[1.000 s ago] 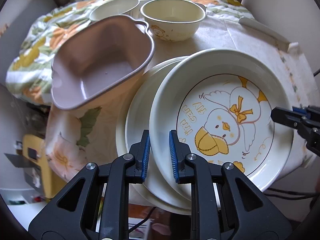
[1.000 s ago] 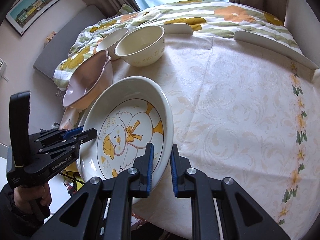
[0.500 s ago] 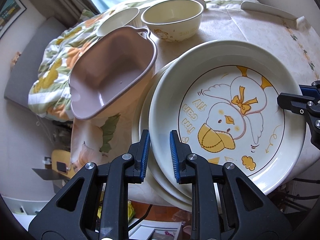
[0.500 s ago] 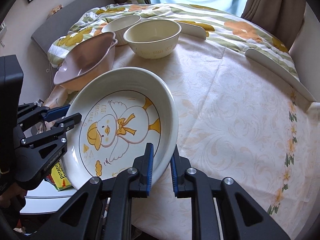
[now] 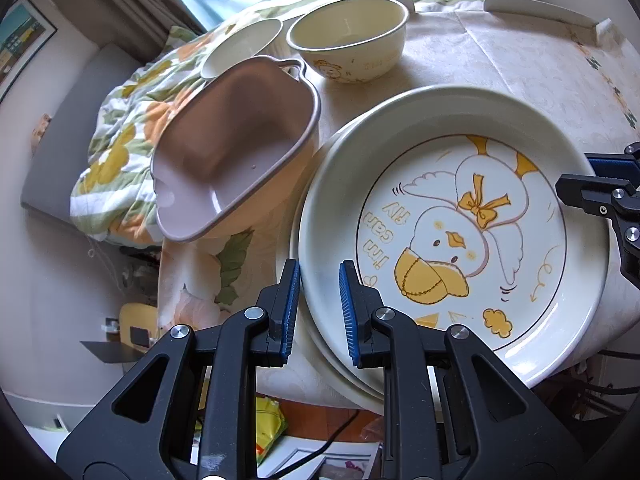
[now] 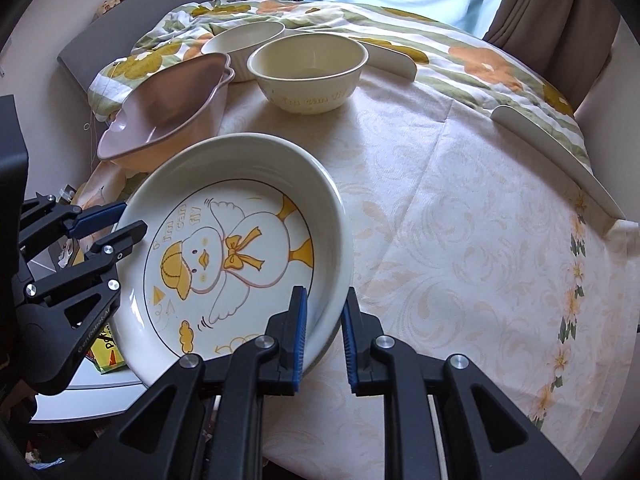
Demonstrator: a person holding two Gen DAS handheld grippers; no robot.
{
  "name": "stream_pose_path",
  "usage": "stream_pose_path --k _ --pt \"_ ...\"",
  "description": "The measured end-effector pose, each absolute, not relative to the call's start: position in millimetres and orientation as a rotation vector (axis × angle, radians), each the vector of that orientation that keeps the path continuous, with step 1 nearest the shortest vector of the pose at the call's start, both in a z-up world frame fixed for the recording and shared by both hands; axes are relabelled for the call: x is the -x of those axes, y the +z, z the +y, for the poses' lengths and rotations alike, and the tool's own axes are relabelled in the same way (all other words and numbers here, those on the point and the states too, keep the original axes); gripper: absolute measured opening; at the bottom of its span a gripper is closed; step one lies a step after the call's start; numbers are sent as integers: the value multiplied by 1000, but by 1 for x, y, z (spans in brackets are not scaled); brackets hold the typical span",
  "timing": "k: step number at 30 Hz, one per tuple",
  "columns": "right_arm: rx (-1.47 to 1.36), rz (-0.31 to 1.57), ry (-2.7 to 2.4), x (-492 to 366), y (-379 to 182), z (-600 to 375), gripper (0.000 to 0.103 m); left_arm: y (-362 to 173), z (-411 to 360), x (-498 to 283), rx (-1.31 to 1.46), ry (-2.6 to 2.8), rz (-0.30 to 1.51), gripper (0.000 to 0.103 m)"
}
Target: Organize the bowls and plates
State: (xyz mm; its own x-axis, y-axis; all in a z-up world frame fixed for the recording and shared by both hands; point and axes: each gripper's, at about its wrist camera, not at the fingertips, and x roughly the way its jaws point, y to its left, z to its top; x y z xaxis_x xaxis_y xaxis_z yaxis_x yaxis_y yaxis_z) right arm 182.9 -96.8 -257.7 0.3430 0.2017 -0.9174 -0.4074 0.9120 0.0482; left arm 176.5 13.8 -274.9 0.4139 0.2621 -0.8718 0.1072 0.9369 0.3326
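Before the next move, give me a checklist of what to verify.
1. Left tongs astride the duck plate rim: ok.
2. Right tongs astride the opposite rim: ok.
3. Duck plate seated flat on the lower plate: cannot tell.
4. Pink dish apart from the plates: cannot tell, the edges look very close.
5. Cream bowl out of the way: ok, it stands well behind.

We see the duck plate (image 5: 460, 216) atop another plate (image 5: 316, 344) at the table (image 6: 460, 240) near edge; handled dish (image 5: 236, 160) to its left, bowl (image 5: 348, 36) behind, ramekin (image 5: 240, 50) left of bowl
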Motion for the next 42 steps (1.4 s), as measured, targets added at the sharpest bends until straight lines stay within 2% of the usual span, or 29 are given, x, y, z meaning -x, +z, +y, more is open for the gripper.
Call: stream_pose_path --k 12,17,19,20,21,22,23,24,25,31,37,39,42 --pt "178 1162 413 -185 -257 -100 16 -273 21 -180 -324 98 1158 18" --pt "106 1163 444 -189 -245 -112 16 -254 36 -179 -206 90 1167 18" --pt "65 1132 468 -190 -230 -119 16 -238 46 -176 -158 109 1145 22" --pt "53 1112 474 -191 -223 -121 16 -229 51 -174 -130 121 1125 30" --pt "40 1092 486 -192 -215 -124 20 -218 57 -171 -99 138 1096 53" --pt "24 1073 497 -194 -207 -126 40 -207 62 -168 -77 155 1064 70" --pt "2 1050 511 -197 -198 -128 57 -196 67 -165 -61 181 1023 100" --pt "-16 1028 527 -199 -192 -127 93 -184 72 -161 -51 210 972 103" --pt "-38 1001 551 -203 -185 -127 102 -174 77 -158 -42 221 935 103" --pt "-21 1025 627 -233 -171 -95 103 -165 132 -169 175 221 943 103" --pt "17 1075 667 -269 -188 -47 103 -205 183 -193 390 183 1030 102" --pt "6 1130 670 -280 -204 -31 102 -225 192 -205 415 172 1073 98" --pt "-7 1177 673 -293 -225 -13 94 -250 201 -220 453 139 1120 86"
